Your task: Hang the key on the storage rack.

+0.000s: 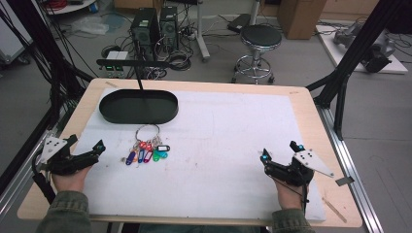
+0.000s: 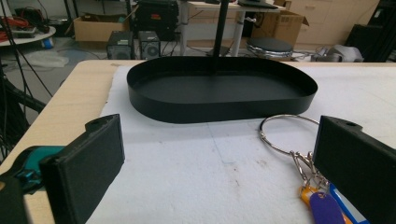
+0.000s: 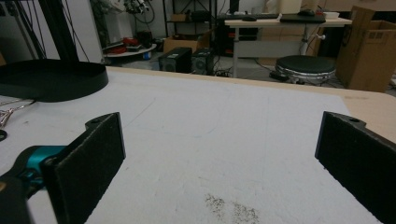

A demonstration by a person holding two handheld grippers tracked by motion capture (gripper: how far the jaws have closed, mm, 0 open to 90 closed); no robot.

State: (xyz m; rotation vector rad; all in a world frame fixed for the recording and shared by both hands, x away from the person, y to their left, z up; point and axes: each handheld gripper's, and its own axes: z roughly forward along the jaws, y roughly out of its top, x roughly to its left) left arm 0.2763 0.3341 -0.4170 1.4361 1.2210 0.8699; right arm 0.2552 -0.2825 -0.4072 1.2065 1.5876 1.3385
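Work not begun. The key ring lies untouched on the table's white mat, just in front of the black tray near the far left corner. Left gripper and right gripper rest near the front edge, jaws apart and empty; pickup and placement remain.

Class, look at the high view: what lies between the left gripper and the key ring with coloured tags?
Nothing: between the left gripper and the key ring lies bare white mat.
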